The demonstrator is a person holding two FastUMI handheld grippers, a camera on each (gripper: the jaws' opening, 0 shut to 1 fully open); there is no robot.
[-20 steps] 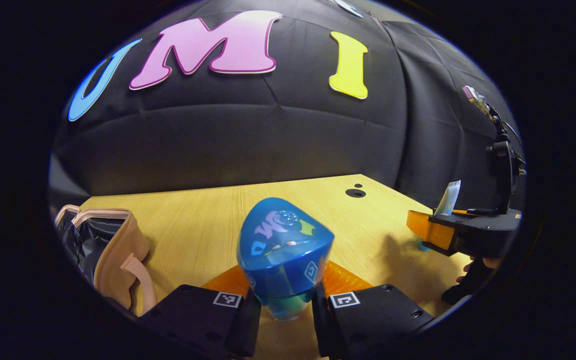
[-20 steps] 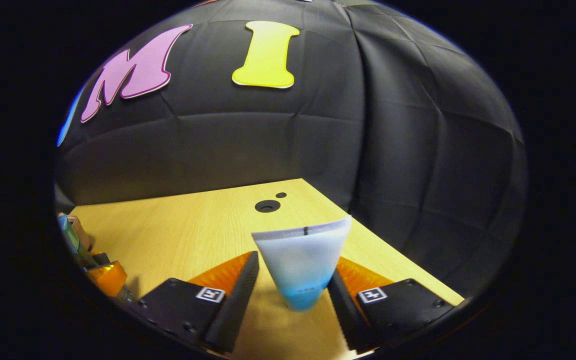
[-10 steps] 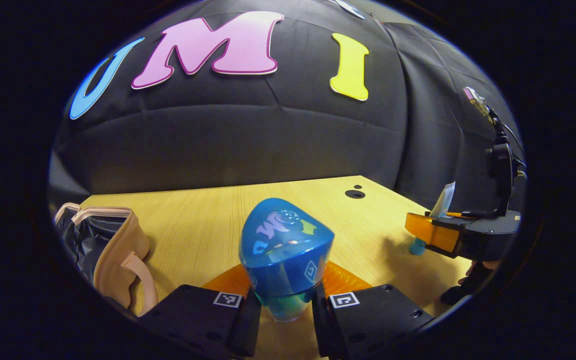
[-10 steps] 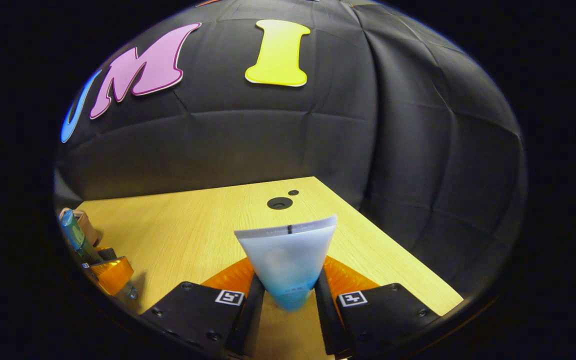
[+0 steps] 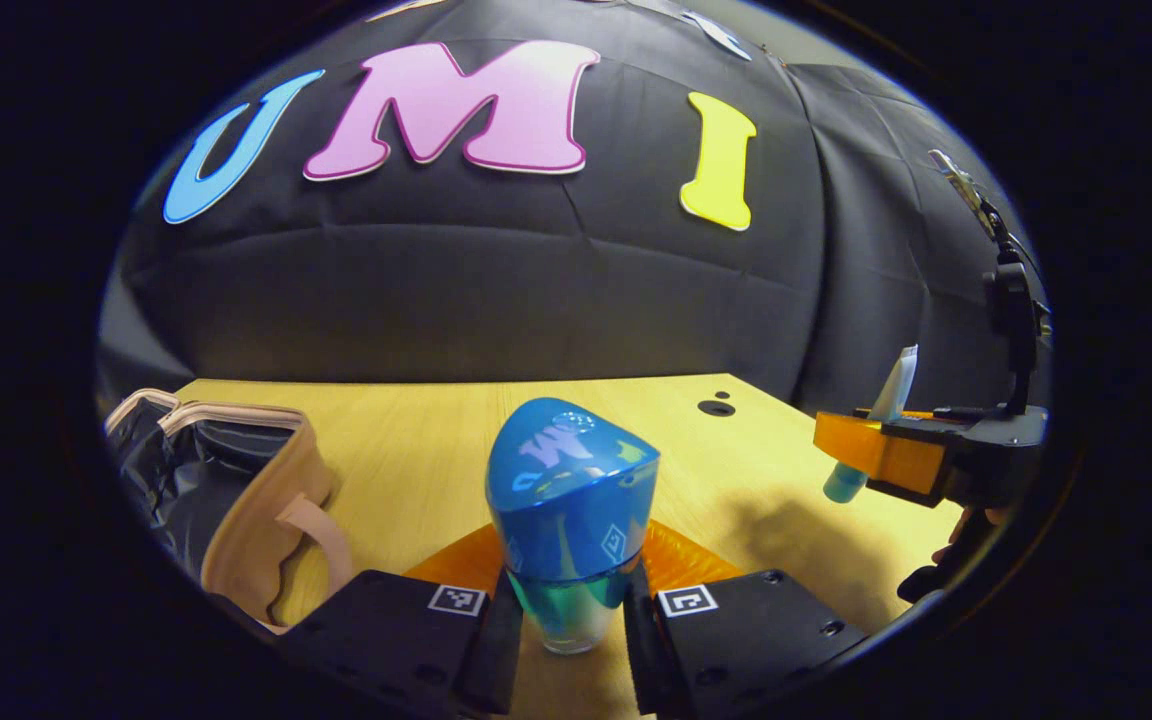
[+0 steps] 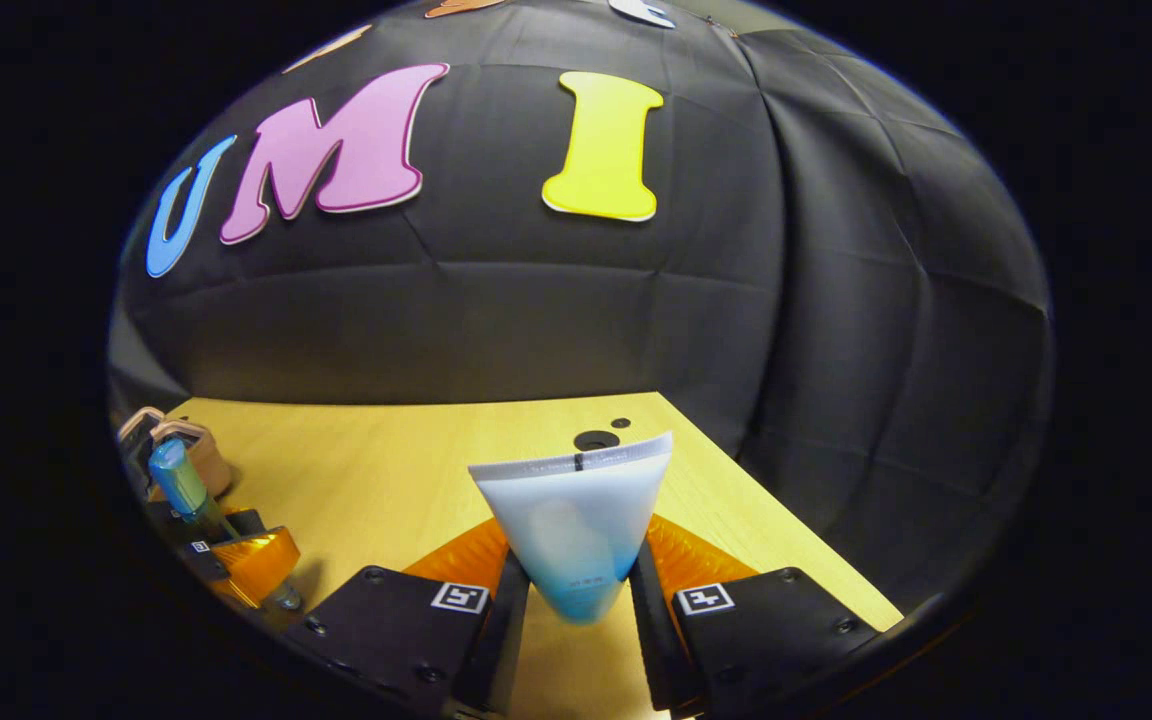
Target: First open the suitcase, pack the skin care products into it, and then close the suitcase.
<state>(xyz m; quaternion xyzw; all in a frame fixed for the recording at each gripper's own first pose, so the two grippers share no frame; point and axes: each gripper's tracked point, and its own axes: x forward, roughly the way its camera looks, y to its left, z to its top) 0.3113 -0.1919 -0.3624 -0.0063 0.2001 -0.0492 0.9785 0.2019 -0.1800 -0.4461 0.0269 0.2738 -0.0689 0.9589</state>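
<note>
In the left gripper view, the left tool (image 5: 563, 625) is clenched on a blue bottle (image 5: 570, 505); both fingers (image 5: 498, 640) press on its lower part, and the bottle stands upright between them, above the wooden bench (image 5: 416, 450). At the left edge of the bench lies the suitcase (image 5: 236, 490), a beige one that is open and shows a dark lining inside. In the right gripper view, the right tool (image 6: 576, 620) is grasping a pale tube (image 6: 574, 515) with a blue lower end, and the flat sealed end of the tube points up. The tube is held over the bench near its right edge, and two round holes (image 6: 596, 440) in the bench are just behind it. The left gripper view also shows the right tool (image 5: 921, 465) near the right edge of the bench, with a hand (image 5: 961, 540) under it.
</note>
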